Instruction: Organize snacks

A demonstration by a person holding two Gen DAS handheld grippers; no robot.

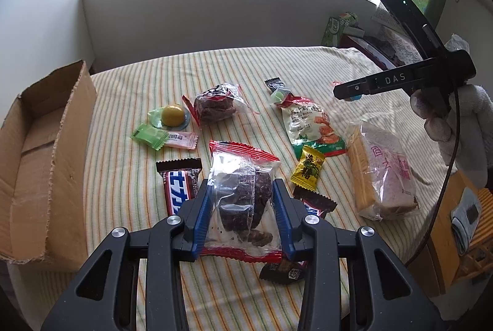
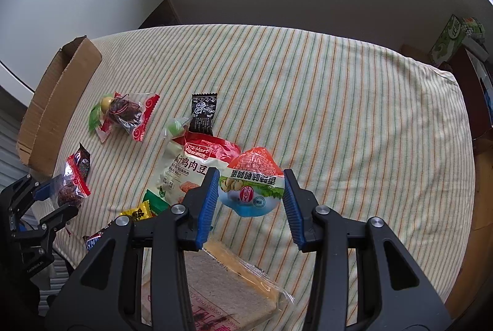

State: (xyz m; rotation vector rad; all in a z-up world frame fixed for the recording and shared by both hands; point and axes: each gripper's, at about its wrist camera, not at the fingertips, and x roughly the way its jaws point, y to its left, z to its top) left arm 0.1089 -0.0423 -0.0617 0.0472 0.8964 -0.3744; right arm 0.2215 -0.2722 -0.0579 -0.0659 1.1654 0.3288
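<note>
Snacks lie scattered on the striped table (image 1: 129, 103) beside the box (image 1: 46, 152); my left hand-held gripper (image 1: 242, 201) pinches a light, crinkly cake packet (image 1: 242, 192) at its sides, my right hand-held gripper (image 2: 251, 192) a soft, slippery egg pouch (image 2: 251, 186).

Quick count: two clear date-cake packs (image 1: 242, 192) (image 1: 214, 104), two Snickers bars (image 1: 180, 187) (image 1: 315, 203), two jelly cups (image 1: 171, 115) (image 1: 279, 95), one cardboard box (image 1: 46, 152), one sandwich pack (image 1: 382, 174), one chicken tofu bag (image 1: 311, 124), one egg pack (image 2: 251, 186), one yellow candy (image 1: 308, 171).
</note>
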